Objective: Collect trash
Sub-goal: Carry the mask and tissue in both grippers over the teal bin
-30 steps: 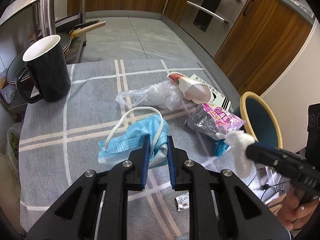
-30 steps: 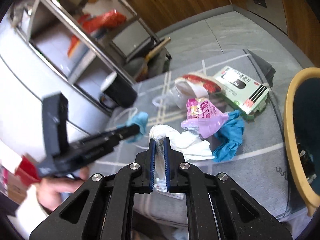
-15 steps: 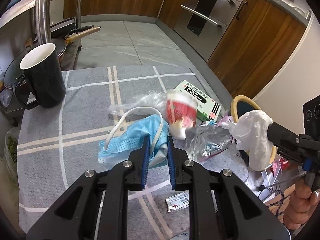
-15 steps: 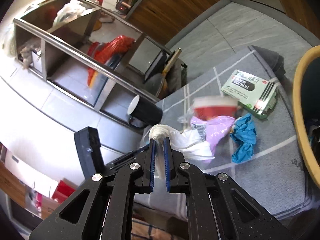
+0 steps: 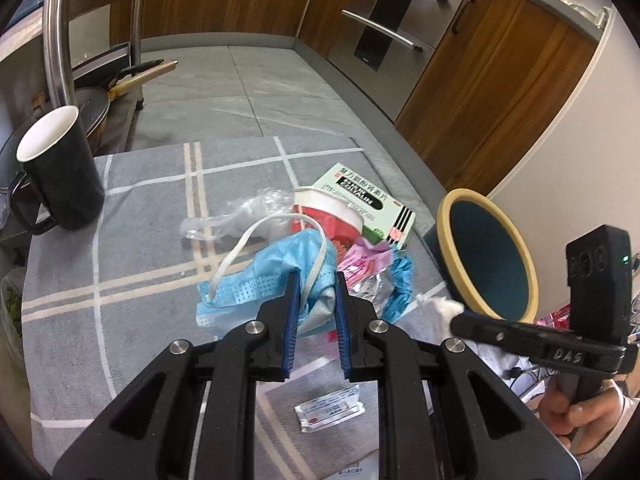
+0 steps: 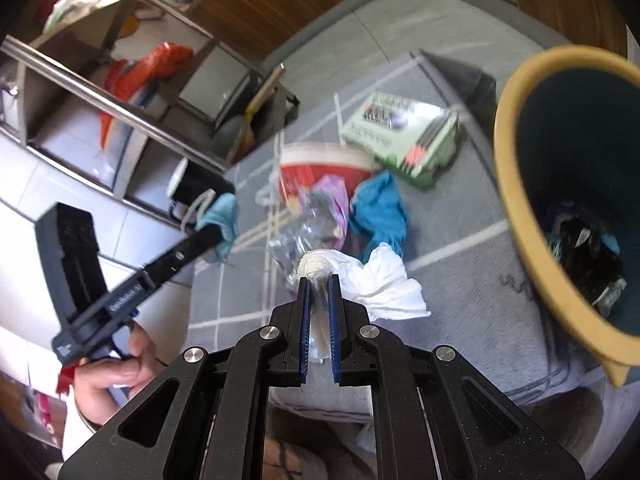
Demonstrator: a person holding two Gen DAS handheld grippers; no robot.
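Left tool (image 5: 313, 285) pinches blue face mask (image 5: 276, 264) above the worktop (image 5: 140, 240), left of the bin (image 6: 560, 200). Right tool (image 6: 318, 284) pinches white tissue (image 6: 380, 280), close beside the bin's yellow rim. Red cup (image 5: 332, 216) and green box (image 5: 368, 200) lie just beyond the mask.

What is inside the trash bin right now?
The trash bin holds dark crumpled trash with blue bits at the bottom; the near wall hides the rest.

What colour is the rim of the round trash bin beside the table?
Mustard yellow rim on a dark teal round trash bin; clearest in the right wrist view.
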